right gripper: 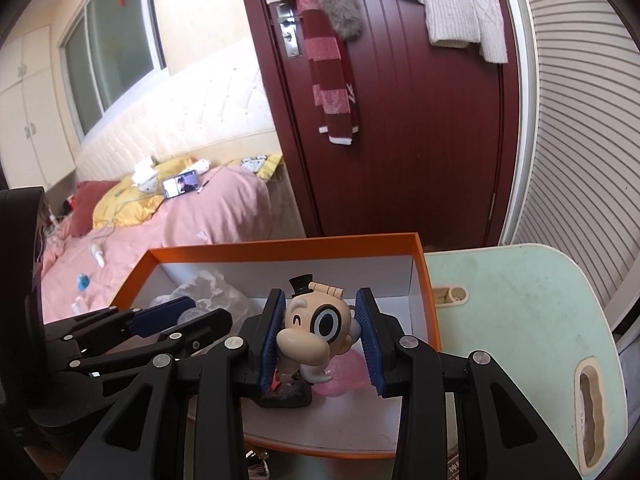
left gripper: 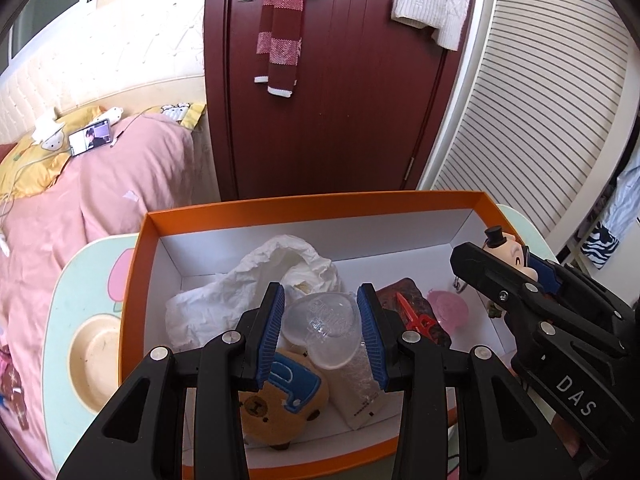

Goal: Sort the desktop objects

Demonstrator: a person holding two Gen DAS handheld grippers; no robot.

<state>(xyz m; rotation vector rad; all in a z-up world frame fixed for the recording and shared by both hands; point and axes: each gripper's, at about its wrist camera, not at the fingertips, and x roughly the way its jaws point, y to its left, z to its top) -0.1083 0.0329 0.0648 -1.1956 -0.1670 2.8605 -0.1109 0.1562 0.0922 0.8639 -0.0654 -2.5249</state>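
An orange box (left gripper: pixel 224 209) with a white inside sits on a small pale green table (left gripper: pixel 70 280). My left gripper (left gripper: pixel 320 328) holds a clear heart-shaped plastic piece (left gripper: pixel 320 326) between its blue pads over the box. Below it lie a brown bear plush (left gripper: pixel 280 400), crumpled white paper (left gripper: pixel 256 276), a dark pouch with a red clip (left gripper: pixel 416 318) and a pink ball (left gripper: pixel 448 307). My right gripper (right gripper: pixel 320 332) is shut on a cartoon figure with a top hat (right gripper: pixel 316 332), held over the box's right end (right gripper: pixel 424 280); it also shows in the left wrist view (left gripper: pixel 508 252).
A bed with a pink cover (left gripper: pixel 100 208), yellow pillows and a phone (left gripper: pixel 90 137) lies to the left. A dark red door (left gripper: pixel 340 92) with a scarf stands behind the box. A slatted closet door (left gripper: pixel 540 112) is at the right. The table extends right of the box (right gripper: pixel 520 304).
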